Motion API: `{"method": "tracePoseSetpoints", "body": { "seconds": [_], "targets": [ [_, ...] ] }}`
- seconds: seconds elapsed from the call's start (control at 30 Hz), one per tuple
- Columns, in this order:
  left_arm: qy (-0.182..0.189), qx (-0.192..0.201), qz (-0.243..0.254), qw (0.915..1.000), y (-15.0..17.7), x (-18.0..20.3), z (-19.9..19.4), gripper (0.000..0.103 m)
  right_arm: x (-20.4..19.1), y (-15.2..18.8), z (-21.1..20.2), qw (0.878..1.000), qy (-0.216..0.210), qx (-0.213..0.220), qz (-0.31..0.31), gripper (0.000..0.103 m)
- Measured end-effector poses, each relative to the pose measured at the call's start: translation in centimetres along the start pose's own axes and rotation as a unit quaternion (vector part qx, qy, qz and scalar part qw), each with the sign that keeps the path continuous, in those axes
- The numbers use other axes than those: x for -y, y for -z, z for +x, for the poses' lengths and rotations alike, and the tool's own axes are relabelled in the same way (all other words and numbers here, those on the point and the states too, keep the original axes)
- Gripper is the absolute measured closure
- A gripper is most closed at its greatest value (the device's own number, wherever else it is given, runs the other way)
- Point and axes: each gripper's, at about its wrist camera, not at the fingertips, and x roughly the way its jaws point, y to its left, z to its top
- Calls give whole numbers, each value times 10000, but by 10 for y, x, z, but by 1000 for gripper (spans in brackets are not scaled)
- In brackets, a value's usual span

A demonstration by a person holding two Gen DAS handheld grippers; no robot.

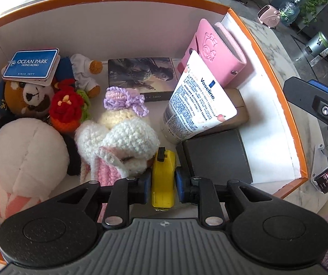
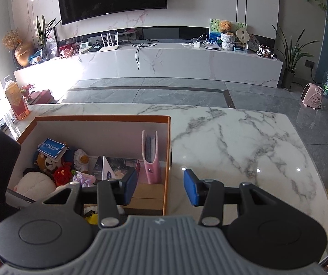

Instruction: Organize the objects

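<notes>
While our left gripper [image 1: 163, 184] points steeply down into the orange-rimmed cardboard box with white inner walls [image 1: 109, 26], a small yellow plastic object with a black cap [image 1: 163, 178] stands between its blue pads [image 1: 179, 184]. We cannot tell whether the pads press its sides or stand just clear of it.

It sits at the near edge of the box floor, between a white and pink crocheted doll [image 1: 120, 146] on the left and a dark grey box [image 1: 217, 158] on the right. Farther in, a white Vaseline tube [image 1: 198, 105] leans over a tan cardboard box [image 1: 238, 110], with a pink snap-button card holder [image 1: 212, 55] upright against the right wall. A dark illustrated card box [image 1: 141, 78] lies flat at the far middle. Plush toys crowd the left side, a blue Ocean Park tag [image 1: 33, 65] on top of them.

Our right gripper [image 2: 161, 188] hangs released, holding nothing, above the box's right wall and the white marble table [image 2: 244, 142].
</notes>
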Motion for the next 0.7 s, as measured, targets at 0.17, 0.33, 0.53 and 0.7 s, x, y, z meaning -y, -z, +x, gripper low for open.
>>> {"method": "tracePoseSetpoints", "body": {
  "seconds": [0.17,0.33,0.53,0.7],
  "targets": [
    [-161,206,-35,9997,11,-7,-21,70,-7,2,-15,9999,-1,55,-111,55],
    [-304,555,110,9979,22,-8,-56,56,-12,4,-35,9998,6,120,-133,54],
    [-588,981,392,9927,39,4,-95,55,-23,8,-66,9994,-62,277,-198,50],
    [-805,1723,584,9800,52,26,-128,55,-32,16,-93,9986,-141,379,-333,47]
  ]
}}
